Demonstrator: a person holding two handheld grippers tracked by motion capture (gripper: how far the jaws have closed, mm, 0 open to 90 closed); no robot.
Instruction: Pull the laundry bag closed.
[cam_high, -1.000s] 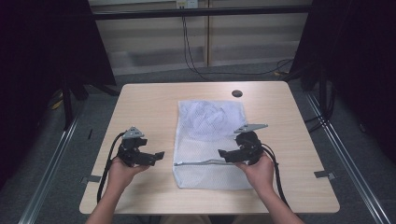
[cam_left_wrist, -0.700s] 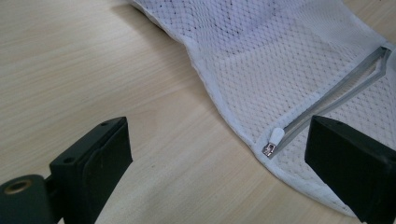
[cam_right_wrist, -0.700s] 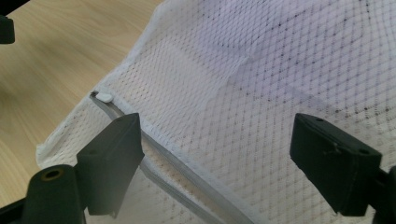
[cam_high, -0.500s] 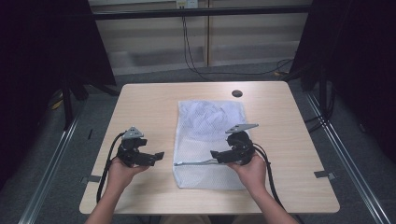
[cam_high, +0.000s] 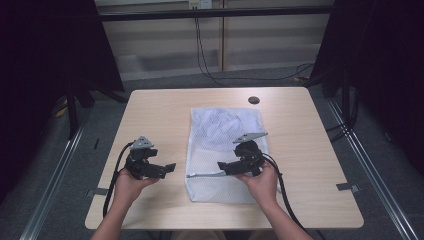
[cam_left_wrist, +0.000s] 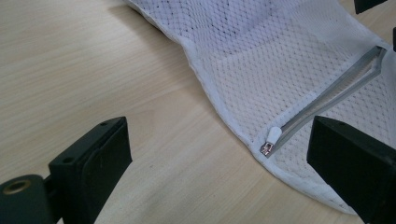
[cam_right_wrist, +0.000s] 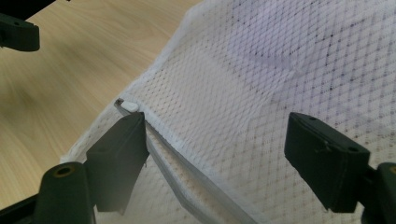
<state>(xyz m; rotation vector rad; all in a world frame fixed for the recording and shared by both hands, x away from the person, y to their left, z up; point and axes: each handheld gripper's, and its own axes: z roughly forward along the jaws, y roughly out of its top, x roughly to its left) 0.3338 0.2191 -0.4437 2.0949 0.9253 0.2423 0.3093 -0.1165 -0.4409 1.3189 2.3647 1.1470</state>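
The white mesh laundry bag (cam_high: 226, 150) lies flat mid-table (cam_high: 165, 110), its zipper (cam_high: 205, 175) running 3-to-9 o'clock across the near end. The white zipper pull (cam_right_wrist: 127, 106) sits at the bag's 9 o'clock edge. The right claw (cam_high: 223, 167) hovers over the zipper, jaws wide but just closing a little, gripping nothing, the pull at its 11 o'clock. The left claw (cam_high: 169, 169), wide open and empty, faces the pull at 3 o'clock, equally near.

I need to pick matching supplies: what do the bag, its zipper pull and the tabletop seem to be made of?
Bag: white mesh fabric, likely synthetic, judging by its open netted weave. Zipper pull: small white tab, probably plastic, on a metal-looking end. Tabletop: pale matte wood-grain surface, possibly laminate.
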